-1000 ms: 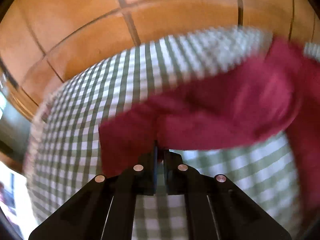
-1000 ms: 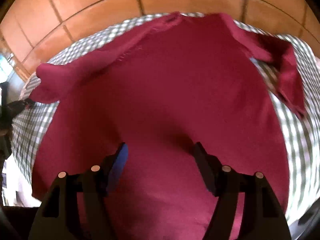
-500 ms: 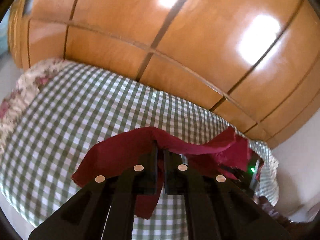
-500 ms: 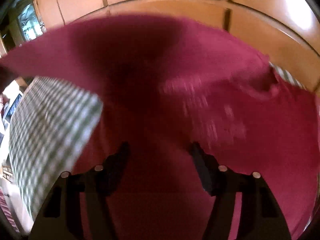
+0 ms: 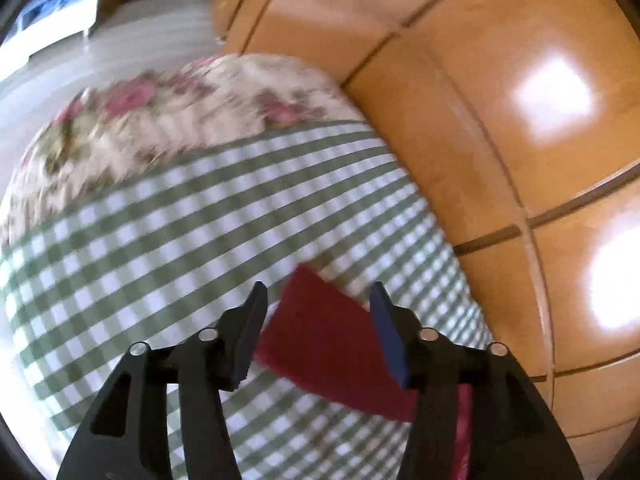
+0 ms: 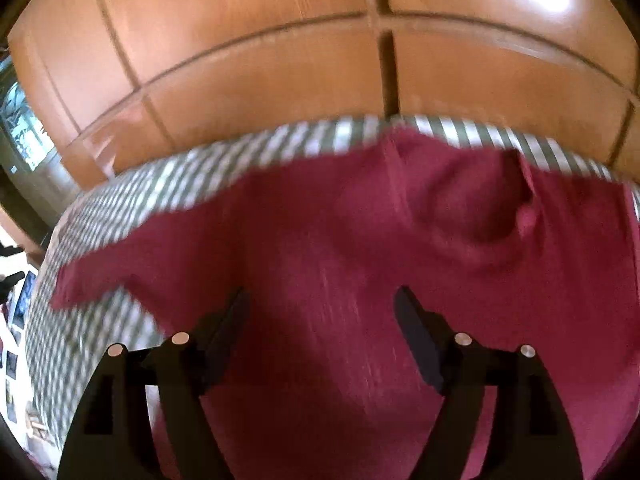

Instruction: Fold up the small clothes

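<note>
A dark red garment (image 6: 360, 248) lies spread on the green-and-white checked cloth (image 6: 132, 196). It fills most of the right wrist view, with one sleeve reaching left. My right gripper (image 6: 320, 300) hovers over its middle; its jaws are opening and the pads press on nothing. In the left wrist view a sleeve end of the red garment (image 5: 320, 320) lies on the checked cloth (image 5: 160, 240) below my left gripper (image 5: 318, 298). Its jaws are opening too, and the pads stand apart from the fabric.
A wooden panelled wardrobe (image 5: 500, 100) rises right behind the checked surface, also filling the top of the right wrist view as wardrobe panels (image 6: 280, 60). A floral bedcover edge (image 5: 160, 120) borders the checked cloth at the far left end, with pale floor (image 5: 120, 40) beyond.
My left gripper, shut on the red sleeve before, has let it go and opened, rolling and swinging toward the floral end. The garment has dropped flat under my right gripper.
</note>
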{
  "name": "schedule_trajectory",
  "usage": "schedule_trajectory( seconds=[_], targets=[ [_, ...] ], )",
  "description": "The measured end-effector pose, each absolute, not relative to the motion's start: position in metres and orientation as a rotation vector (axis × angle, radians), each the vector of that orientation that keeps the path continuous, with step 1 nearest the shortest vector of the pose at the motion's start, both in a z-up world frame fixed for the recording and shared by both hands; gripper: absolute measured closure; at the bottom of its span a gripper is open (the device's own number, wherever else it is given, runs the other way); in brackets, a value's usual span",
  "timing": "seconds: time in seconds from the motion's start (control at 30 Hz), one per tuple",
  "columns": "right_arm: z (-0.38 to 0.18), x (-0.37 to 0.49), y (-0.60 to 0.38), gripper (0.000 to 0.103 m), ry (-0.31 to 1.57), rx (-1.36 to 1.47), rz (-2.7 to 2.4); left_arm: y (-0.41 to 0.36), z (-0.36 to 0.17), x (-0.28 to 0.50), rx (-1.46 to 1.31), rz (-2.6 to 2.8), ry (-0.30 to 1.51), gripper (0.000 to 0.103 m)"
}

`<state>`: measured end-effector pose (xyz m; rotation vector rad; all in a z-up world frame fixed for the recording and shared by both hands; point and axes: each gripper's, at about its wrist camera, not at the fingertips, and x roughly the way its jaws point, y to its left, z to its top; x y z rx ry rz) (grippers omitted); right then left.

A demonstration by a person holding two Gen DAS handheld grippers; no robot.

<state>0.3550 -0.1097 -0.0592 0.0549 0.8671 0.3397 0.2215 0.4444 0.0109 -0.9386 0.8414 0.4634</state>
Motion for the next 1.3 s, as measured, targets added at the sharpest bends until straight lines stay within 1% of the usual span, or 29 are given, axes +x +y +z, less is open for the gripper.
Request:
schedule_trajectory(
  seconds=[0.1, 0.13, 0.17, 0.2, 0.23, 0.27, 0.37, 0.43, 0.47, 0.5, 0.53, 0.63, 0.7, 0.77, 0.8, 0.83, 0.87, 0.9, 0.93, 1.0, 1.17, 1.23, 1.3],
  targets=[
    [-0.068, 0.317, -0.126, 0.027, 0.880, 0.052, 0.347, 0.442, -0.019, 0.209, -0.925, 0.456, 0.902, 0.051],
    [-0.068, 0.300, -0.131, 0.026, 0.879, 0.044, 0.355, 0.441, -0.026, 0.207, -0.920, 0.460, 0.912, 0.051],
    [-0.069, 0.286, -0.132, 0.025, 0.878, 0.034, 0.357, 0.439, -0.032, 0.206, -0.920, 0.457, 0.911, 0.049],
    [-0.070, 0.270, -0.135, 0.024, 0.880, 0.017, 0.364, 0.436, -0.039, 0.206, -0.917, 0.440, 0.900, 0.038],
    [-0.070, 0.257, -0.136, 0.024, 0.881, 0.005, 0.367, 0.434, -0.044, 0.206, -0.910, 0.435, 0.894, 0.032],
    [-0.073, 0.243, -0.138, 0.024, 0.884, -0.017, 0.363, 0.430, -0.048, 0.207, -0.898, 0.437, 0.890, 0.029],
    [-0.082, 0.211, -0.143, 0.024, 0.904, -0.051, 0.345, 0.414, -0.055, 0.223, -0.809, 0.395, 0.899, 0.031],
    [-0.088, 0.199, -0.142, 0.023, 0.917, -0.051, 0.335, 0.400, -0.059, 0.241, -0.677, 0.354, 0.940, 0.065],
    [-0.090, 0.195, -0.141, 0.022, 0.920, -0.057, 0.332, 0.396, -0.061, 0.249, -0.648, 0.341, 0.972, 0.086],
    [-0.089, 0.193, -0.141, 0.022, 0.921, -0.063, 0.330, 0.393, -0.061, 0.255, -0.644, 0.324, 0.979, 0.096],
    [-0.090, 0.191, -0.140, 0.022, 0.923, -0.066, 0.327, 0.393, -0.052, 0.259, -0.637, 0.323, 0.951, 0.096],
    [-0.088, 0.194, -0.140, 0.021, 0.933, -0.043, 0.326, 0.402, -0.006, 0.261, -0.653, 0.319, 0.785, 0.096],
    [-0.088, 0.197, -0.140, 0.021, 0.940, -0.019, 0.327, 0.409, 0.011, 0.263, -0.629, 0.377, 0.751, 0.096],
    [-0.091, 0.199, -0.137, 0.019, 0.942, -0.019, 0.320, 0.413, 0.017, 0.270, -0.558, 0.495, 0.755, 0.096],
    [-0.093, 0.198, -0.136, 0.019, 0.940, -0.025, 0.317, 0.414, 0.016, 0.272, -0.541, 0.539, 0.762, 0.093],
    [-0.095, 0.197, -0.134, 0.019, 0.934, -0.043, 0.310, 0.415, 0.009, 0.274, -0.548, 0.539, 0.790, 0.085],
    [-0.096, 0.196, -0.132, 0.018, 0.928, -0.060, 0.306, 0.414, 0.001, 0.275, -0.562, 0.523, 0.836, 0.055],
    [-0.096, 0.194, -0.130, 0.018, 0.924, -0.074, 0.304, 0.413, -0.003, 0.273, -0.576, 0.523, 0.863, 0.028],
    [-0.094, 0.192, -0.130, 0.018, 0.926, -0.077, 0.307, 0.408, -0.008, 0.262, -0.614, 0.520, 0.849, 0.025],
    [-0.091, 0.189, -0.136, 0.018, 0.932, -0.069, 0.313, 0.394, -0.014, 0.244, -0.662, 0.464, 0.830, 0.025],
    [-0.074, 0.180, -0.180, 0.018, 0.904, -0.044, 0.222, 0.305, -0.032, 0.197, -0.619, 0.088, 0.877, 0.027],
    [-0.066, 0.173, -0.208, 0.018, 0.887, -0.028, 0.155, 0.259, -0.038, 0.174, -0.562, -0.080, 0.918, 0.034],
    [-0.061, 0.164, -0.235, 0.018, 0.875, -0.021, 0.085, 0.217, -0.044, 0.152, -0.517, -0.221, 0.943, 0.035]
  ],
)
